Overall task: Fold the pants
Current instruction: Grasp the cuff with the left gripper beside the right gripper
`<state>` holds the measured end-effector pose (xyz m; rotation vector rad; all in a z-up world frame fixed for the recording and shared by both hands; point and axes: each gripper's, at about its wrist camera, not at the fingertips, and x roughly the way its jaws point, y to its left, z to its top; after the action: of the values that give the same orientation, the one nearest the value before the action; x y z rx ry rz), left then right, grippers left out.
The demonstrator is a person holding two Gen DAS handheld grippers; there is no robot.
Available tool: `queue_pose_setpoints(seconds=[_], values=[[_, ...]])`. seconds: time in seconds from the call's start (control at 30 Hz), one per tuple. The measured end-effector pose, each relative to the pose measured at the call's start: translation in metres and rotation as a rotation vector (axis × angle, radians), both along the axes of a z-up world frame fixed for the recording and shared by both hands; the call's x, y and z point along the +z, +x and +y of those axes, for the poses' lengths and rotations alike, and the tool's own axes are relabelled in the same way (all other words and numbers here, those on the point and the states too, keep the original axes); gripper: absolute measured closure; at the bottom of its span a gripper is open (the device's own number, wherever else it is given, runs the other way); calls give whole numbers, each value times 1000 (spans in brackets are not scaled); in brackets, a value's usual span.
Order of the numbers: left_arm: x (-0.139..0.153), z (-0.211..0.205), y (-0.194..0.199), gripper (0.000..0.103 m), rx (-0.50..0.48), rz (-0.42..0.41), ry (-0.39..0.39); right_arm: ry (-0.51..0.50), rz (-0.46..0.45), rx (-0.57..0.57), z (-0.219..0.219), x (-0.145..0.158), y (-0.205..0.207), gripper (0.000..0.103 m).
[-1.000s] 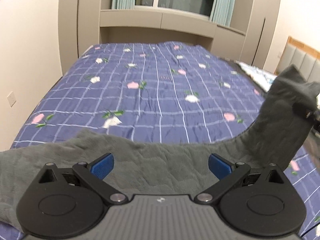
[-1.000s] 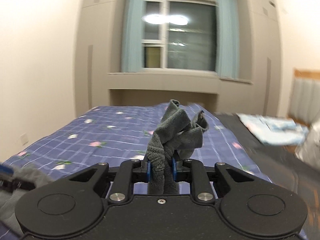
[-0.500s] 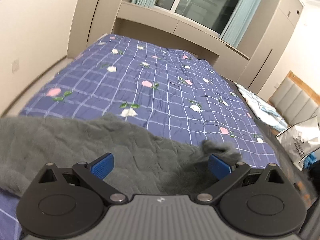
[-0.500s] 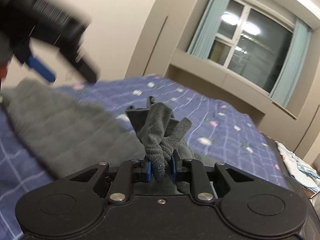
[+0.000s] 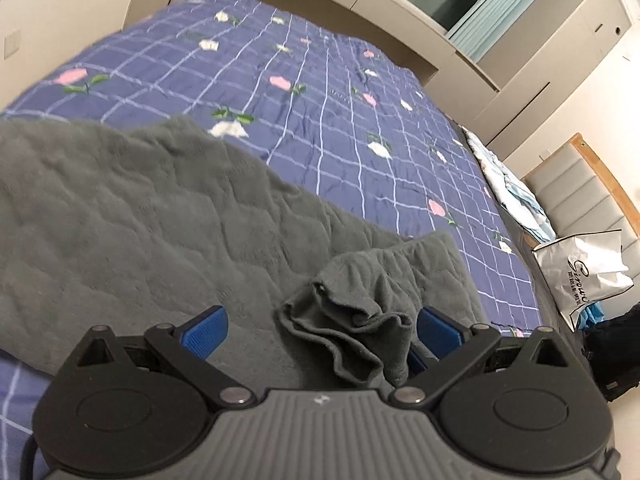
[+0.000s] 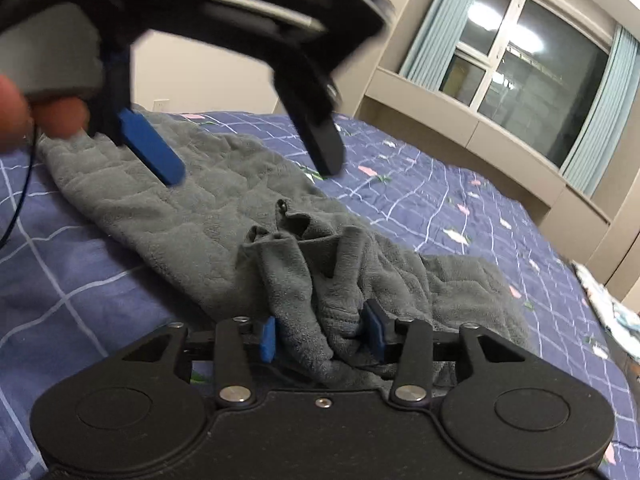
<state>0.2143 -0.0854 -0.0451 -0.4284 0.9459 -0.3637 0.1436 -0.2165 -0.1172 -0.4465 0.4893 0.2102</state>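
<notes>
Two grippers were seen over a bed covered by a blue checked quilt (image 5: 328, 92) printed with pink and white flowers. Grey fleece pants (image 5: 120, 216) were spread flat across the near part of that quilt, and one end of them had been laid back on top as a crumpled bunch (image 5: 356, 316).

From the left wrist view, the left gripper (image 5: 320, 330) was seen with its jaws spread wide. The bunch lay between its blue pads (image 5: 204, 330), closer to the right-hand pad, but nothing was pinched; whether that pad touched the cloth could not be told.

From the right wrist view, the right gripper (image 6: 322, 334) was seen with its jaws opening. The bunched fabric (image 6: 304, 276) still stood between its blue pads (image 6: 268, 338), though a gap was visible on the left side and the cloth was no longer squeezed. The left gripper (image 6: 248, 160) was caught above and to the left, blurred, with its fingers parted over the flat part of the pants (image 6: 160, 208), and fingertips of the person's hand (image 6: 60, 120) were seen at the far left edge.

A window with pale blue curtains (image 6: 428, 32) was seen beyond the bed, and a white shopping bag (image 5: 580, 272) stood beside it on the right.
</notes>
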Motion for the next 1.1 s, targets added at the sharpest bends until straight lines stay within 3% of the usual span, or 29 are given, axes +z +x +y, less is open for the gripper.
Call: queue_pose_setpoints(seconds=[0.13, 0.23, 0.3, 0.33, 0.4, 0.53, 0.6, 0.77, 0.83, 0.93, 1.1], values=[[-7, -5, 7, 1, -15, 29, -26, 11, -24, -11, -3, 3, -5, 51], [-12, -9, 11, 1, -26, 46, -54, 1, -54, -12, 0, 6, -11, 55], [-15, -10, 12, 3, -20, 54, -71, -8, -59, -1, 3, 6, -15, 74], [-17, -12, 14, 5, -15, 58, -81, -2, -57, 3, 3, 6, -16, 78], [-20, -12, 17, 8, -5, 73, -102, 61, -49, -8, -1, 10, -16, 83], [-22, -10, 22, 10, 37, 75, -177, 349, -5, -104, -26, 26, -9, 84], [-22, -9, 25, 13, 55, 69, -206, 397, -20, -125, -28, 30, -9, 84], [-28, -10, 36, 36, 86, 77, -200, 351, -28, -110, -13, 25, -5, 83], [-31, -8, 39, 57, 89, 83, -185, 315, -17, -111, -7, 23, -3, 82], [-37, -8, 43, 79, 78, 97, -165, 275, -1, -105, -4, 20, -3, 74], [-40, -12, 45, 87, 47, 77, -141, 225, 0, -90, -5, 19, -9, 47]])
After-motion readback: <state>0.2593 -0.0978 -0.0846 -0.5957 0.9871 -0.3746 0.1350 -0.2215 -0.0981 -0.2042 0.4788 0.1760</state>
